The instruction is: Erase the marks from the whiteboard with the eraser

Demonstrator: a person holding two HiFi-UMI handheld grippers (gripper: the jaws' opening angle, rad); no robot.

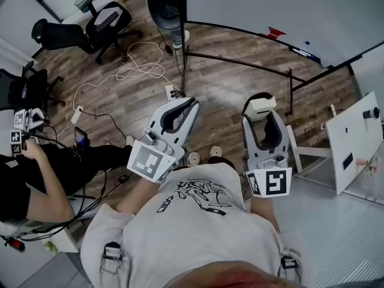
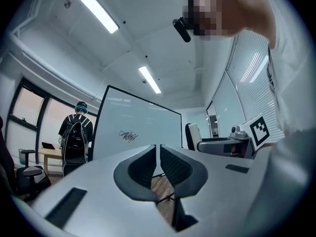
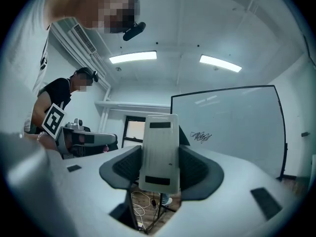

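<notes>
**Wood-floored office: eraser clamped in the right gripper, whiteboard well ahead**

Wood planking fills the head view, with a white cable point(image 1: 129, 71) looping across it and black office chairs point(image 1: 105, 23) at the upper left. The whiteboard point(image 1: 282, 5) stands on a black frame at the top right. Both tools are held out low in front of the wearer's pale T-shirt point(image 1: 192, 233), well apart from the board. The left gripper point(image 1: 189, 105) points up and to the right. The right gripper point(image 1: 264, 114) points straight ahead and carries the white eraser point(image 1: 260, 105) at its tip. A seated person point(image 1: 36, 173) in black is at the left edge.

From the left gripper view, the jaws are drawn almost together, with only a thin slit between the dark pads point(image 2: 140, 169) and nothing in it. Beyond them the whiteboard bears a small black scribble point(image 2: 127, 136) near its middle. A standing person with a backpack point(image 2: 75, 132) is beside the board's left edge.

From the right gripper view, the eraser stands upright between the jaws, pressed by a pad on each side, with its flat back towards the camera. The scribble is visible on the board to its right.
</notes>
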